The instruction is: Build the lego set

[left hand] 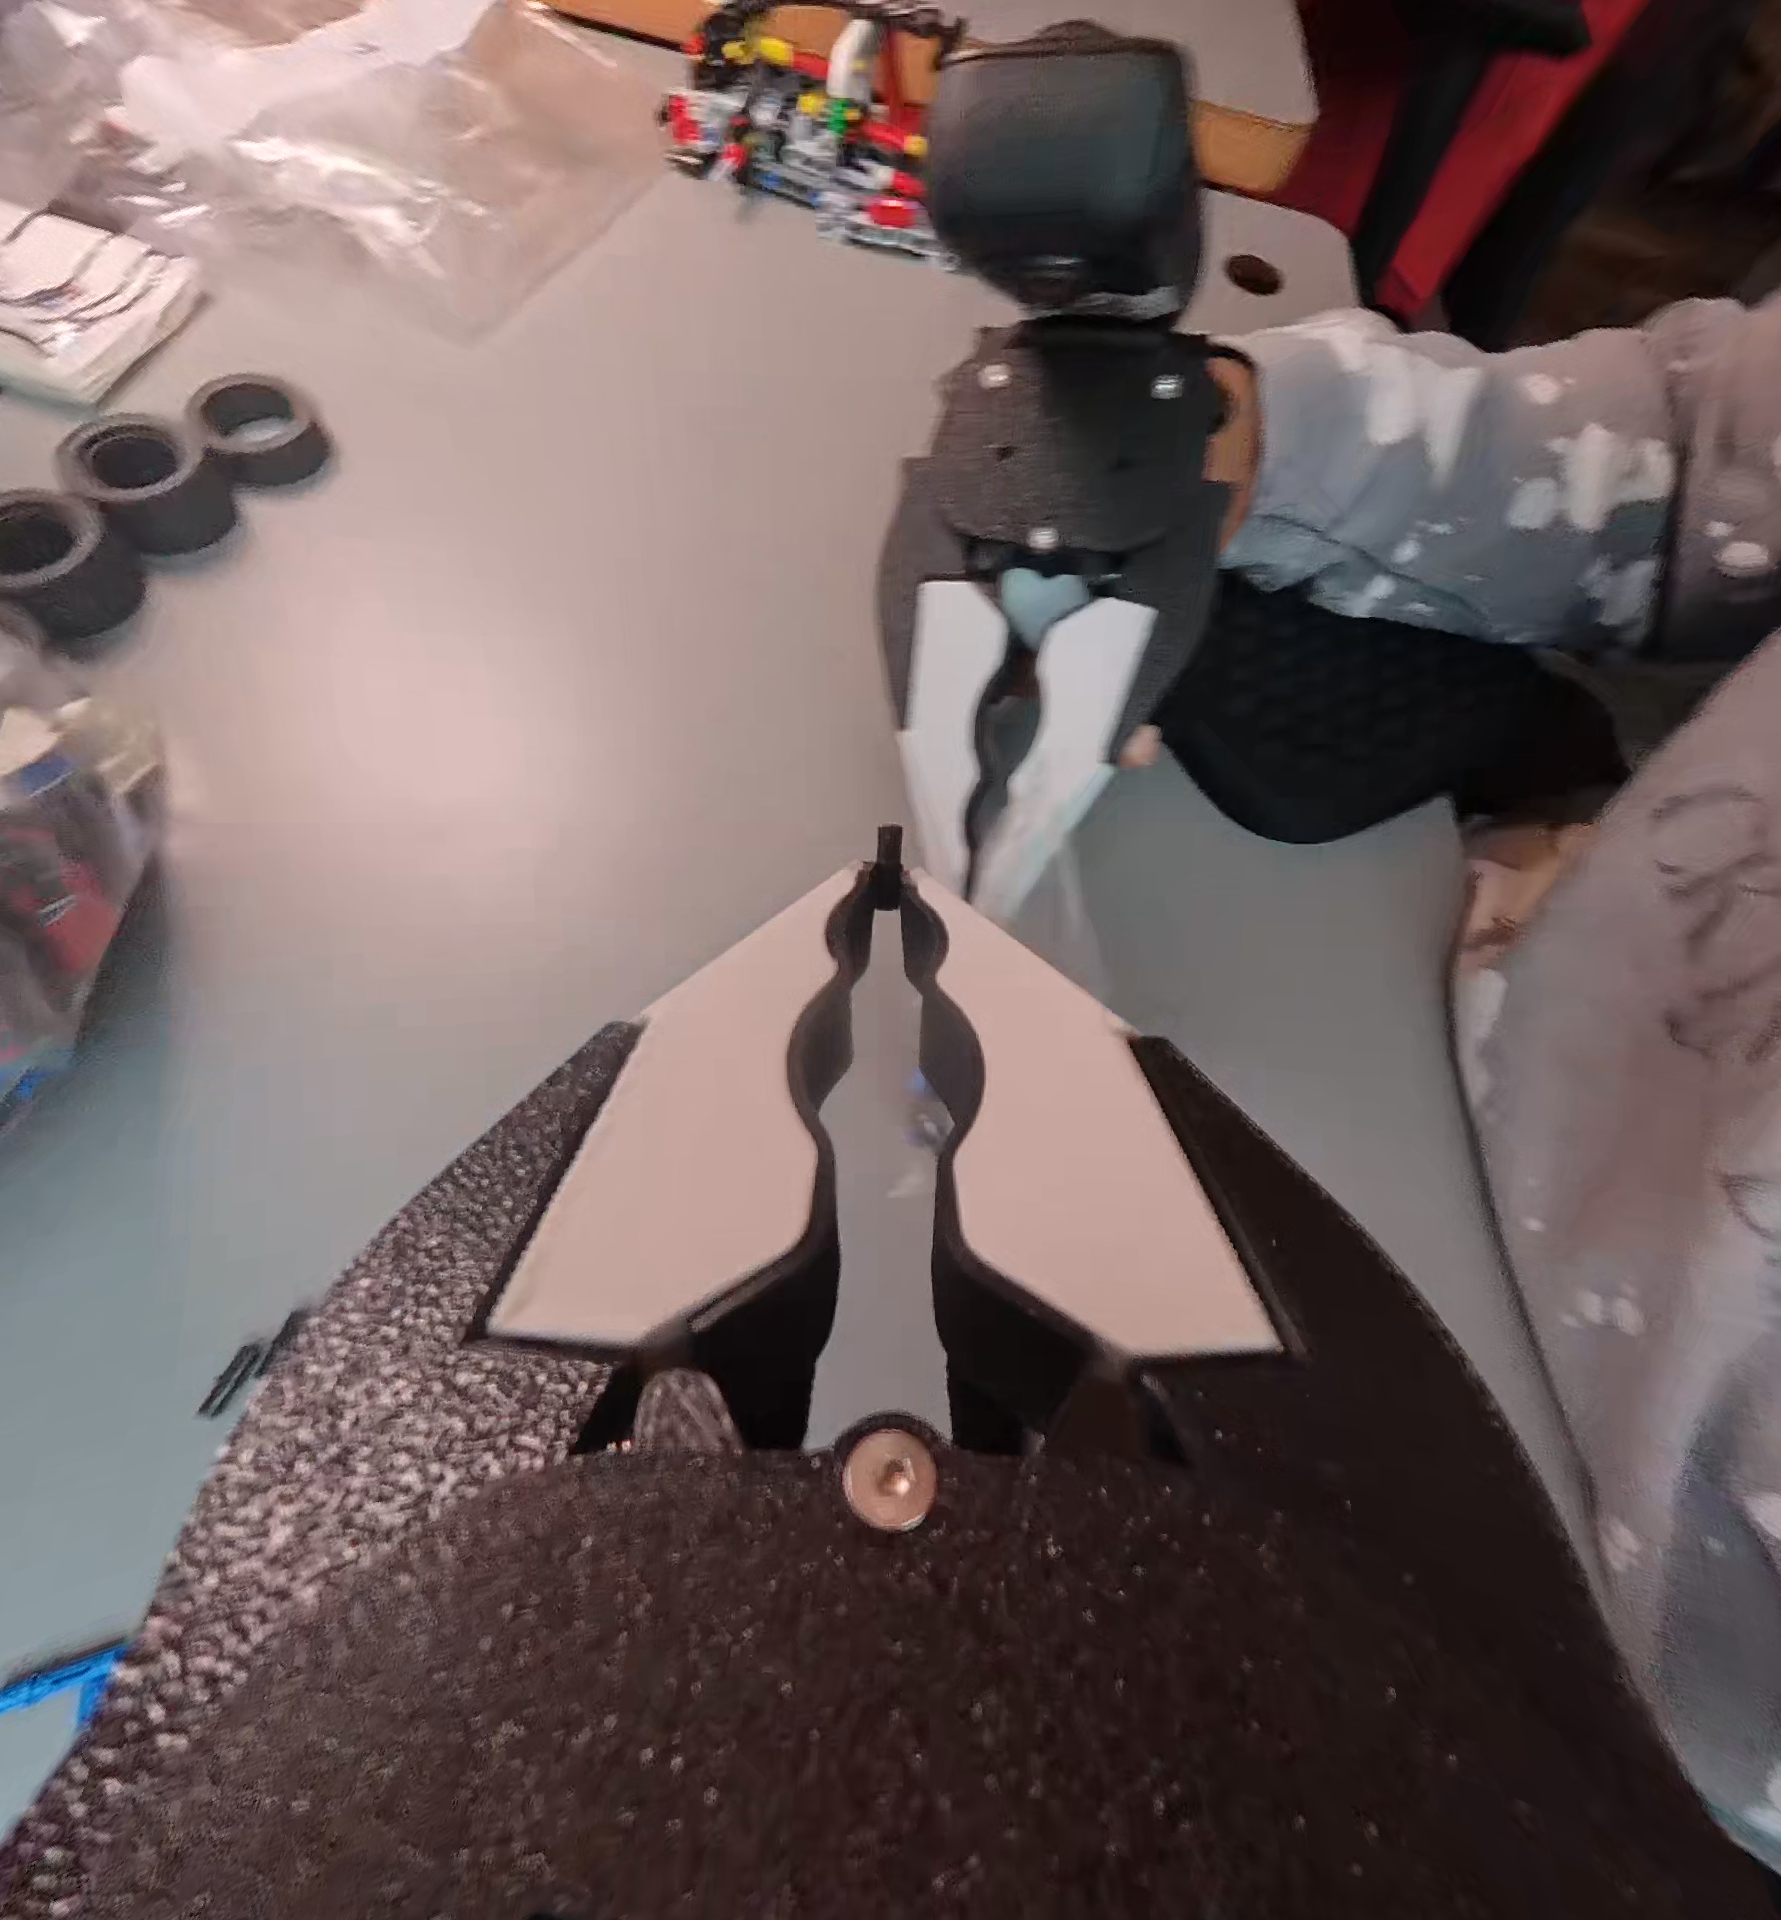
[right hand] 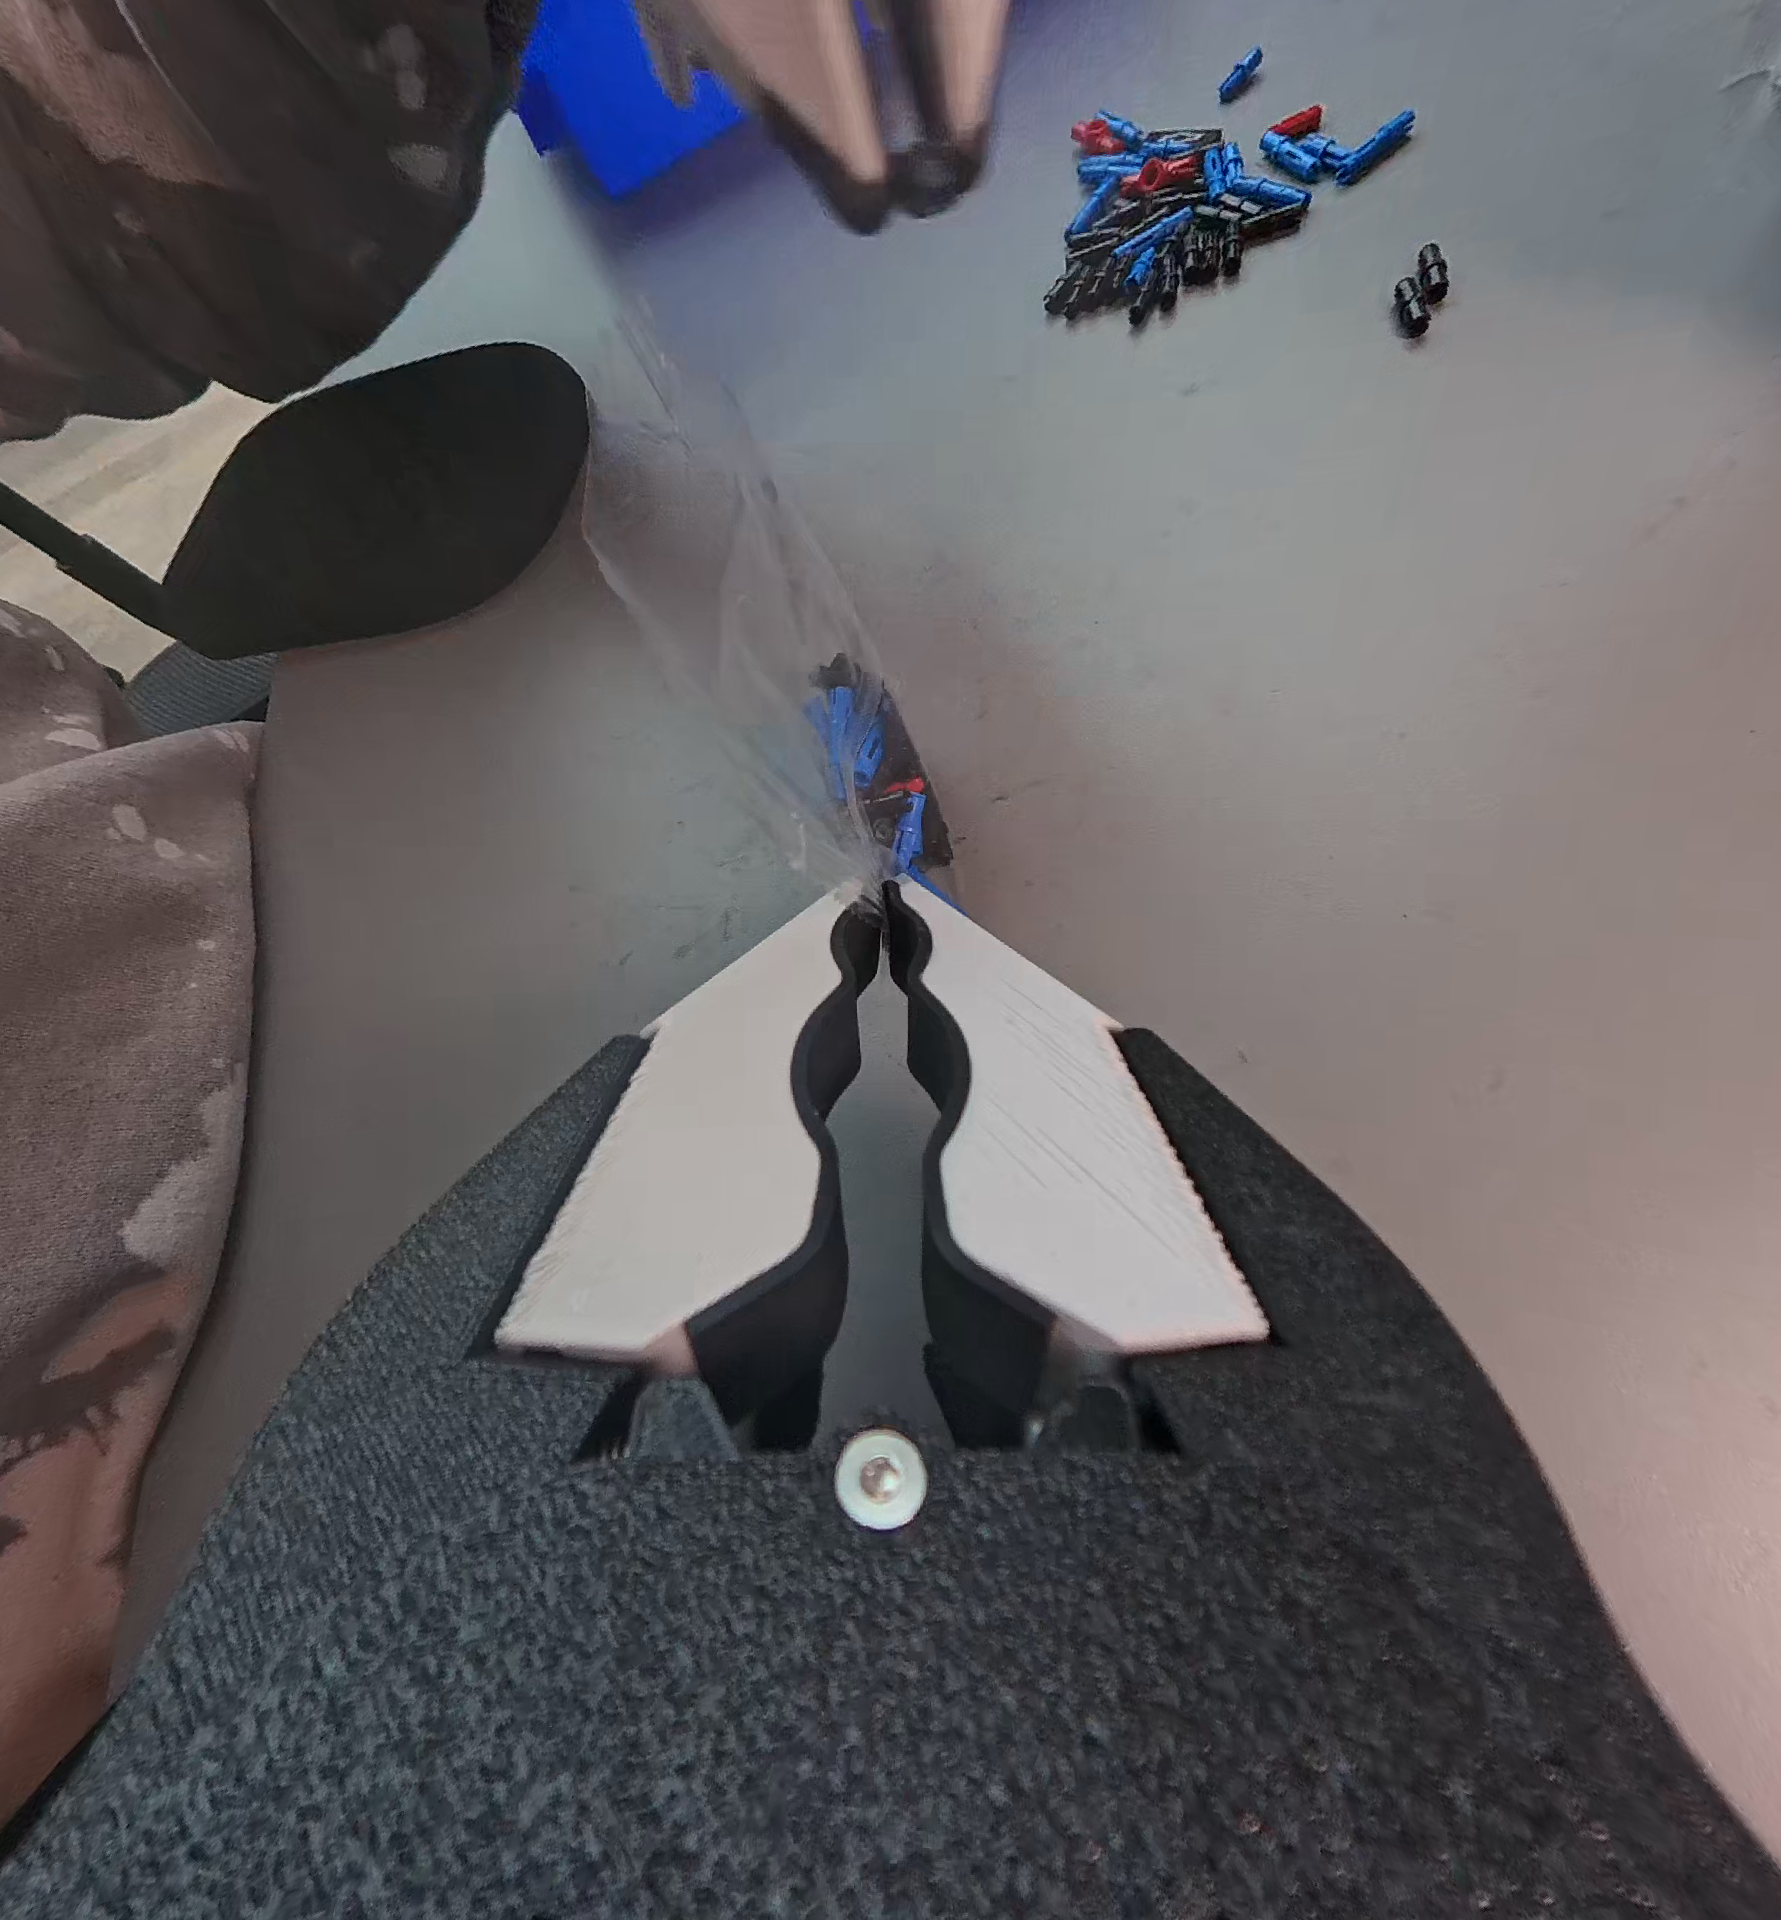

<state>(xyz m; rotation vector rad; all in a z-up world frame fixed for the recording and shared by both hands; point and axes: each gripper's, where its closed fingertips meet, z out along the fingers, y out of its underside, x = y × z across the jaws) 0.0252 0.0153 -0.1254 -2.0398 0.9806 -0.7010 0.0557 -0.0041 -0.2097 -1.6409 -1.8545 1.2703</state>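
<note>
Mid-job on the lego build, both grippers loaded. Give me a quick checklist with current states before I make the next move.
1. Left gripper pinching the small black pin: ok, pin sticks out past the tips.
2. Right gripper clamped on the clear plastic bag: ok.
3. Bag emptied: not ok, blue and black pieces still inside near the tips.
4. Loose pin pile lying on the table: ok.
5. Three black tires set aside: ok.
6. Pin seated straight in the left gripper: cannot tell, motion blur.
</note>
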